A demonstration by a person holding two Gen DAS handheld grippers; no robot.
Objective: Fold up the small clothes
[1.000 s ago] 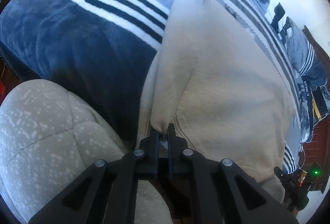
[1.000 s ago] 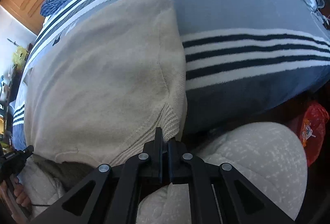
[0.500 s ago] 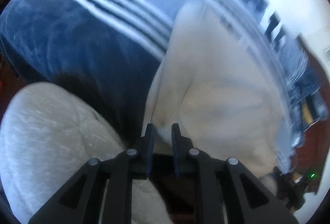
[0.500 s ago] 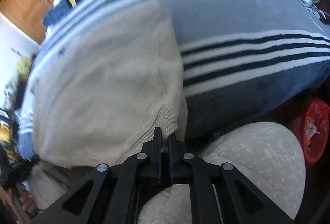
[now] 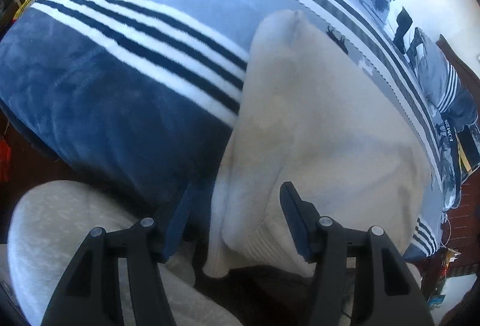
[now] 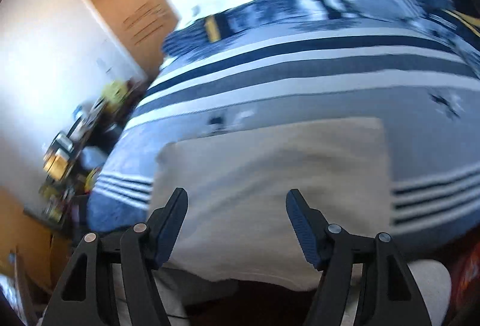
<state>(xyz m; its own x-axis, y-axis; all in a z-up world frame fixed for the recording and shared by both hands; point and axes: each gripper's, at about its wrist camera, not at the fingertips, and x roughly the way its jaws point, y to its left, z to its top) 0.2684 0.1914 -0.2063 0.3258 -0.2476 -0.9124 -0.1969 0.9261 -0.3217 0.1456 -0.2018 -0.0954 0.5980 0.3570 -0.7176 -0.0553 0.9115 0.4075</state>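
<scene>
Striped in navy, white and grey-blue, the blanket (image 5: 126, 62) covers the bed and fills most of both wrist views. On it lies the cream sweater (image 5: 324, 122), folded into a rough rectangle, with its ribbed hem hanging over the near edge of the bed at about 6 o'clock in the left wrist view.

The left gripper (image 5: 235, 215) points steeply down at that hem. Its jaws are opening: the fingers (image 5: 295, 221) stand apart, and the folded edge of the sweater sits in the gap between them, but neither pad presses on it. A pale speckled cushion (image 5: 60, 230) lies at 8 o'clock, below the blanket's edge.

In the right wrist view, which is blurred, the right gripper (image 6: 237, 218) hangs above the sweater (image 6: 270, 182), which spreads from the centre toward 6 o'clock. Its jaws are opening too, spread wide, with nothing between the pads; the knit is seen through the gap, well beneath them. A wooden door (image 6: 132, 11) stands at 11 o'clock, and a cluttered shelf (image 6: 63, 158) at 9 o'clock.
</scene>
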